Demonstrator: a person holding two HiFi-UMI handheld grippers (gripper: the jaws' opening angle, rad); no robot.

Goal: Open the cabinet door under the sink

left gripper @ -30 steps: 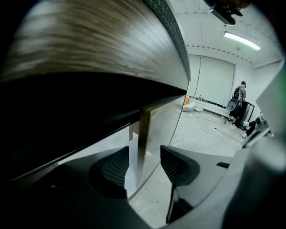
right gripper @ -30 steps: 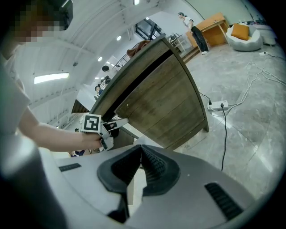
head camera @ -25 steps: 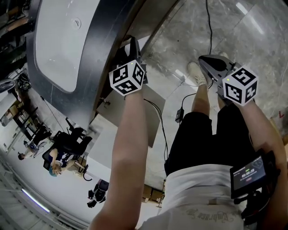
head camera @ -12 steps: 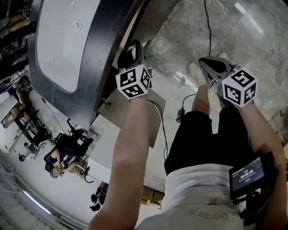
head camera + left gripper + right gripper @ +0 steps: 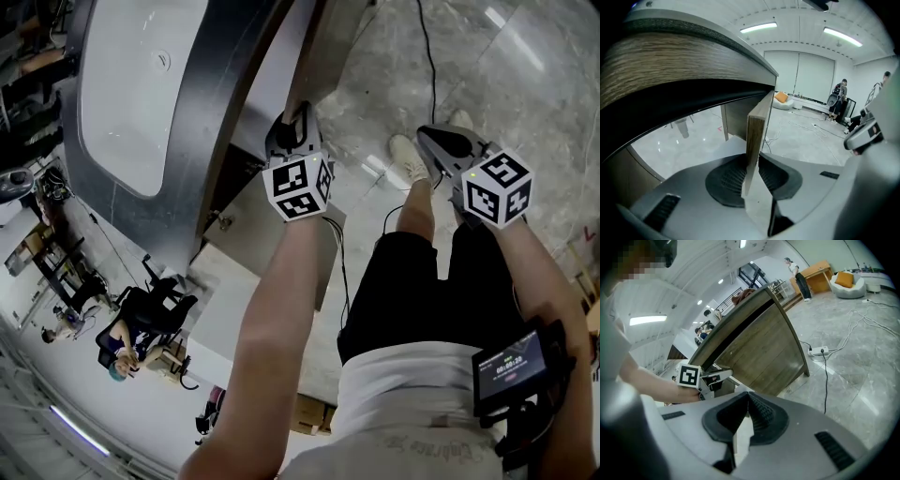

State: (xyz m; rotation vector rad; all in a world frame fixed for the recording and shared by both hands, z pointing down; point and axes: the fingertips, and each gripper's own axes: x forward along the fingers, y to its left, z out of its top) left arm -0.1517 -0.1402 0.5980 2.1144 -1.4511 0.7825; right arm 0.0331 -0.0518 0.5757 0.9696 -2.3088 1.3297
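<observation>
just closed the left claw (image 5: 751, 161) onto the cabinet door (image 5: 757, 124), upright edge pinched between pads; right claw (image 5: 749, 401) shut, empty, farther off; next, likely pull toward self.

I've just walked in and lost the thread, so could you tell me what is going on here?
A person standing at a sink unit works a handheld tool in each hand. The left tool has just been closing its jaws, and they pinch the free edge of the cabinet door under the sink. The right tool hangs off to the side above the floor, jaws together and holding nothing. How far the door is open is hard to tell.
</observation>
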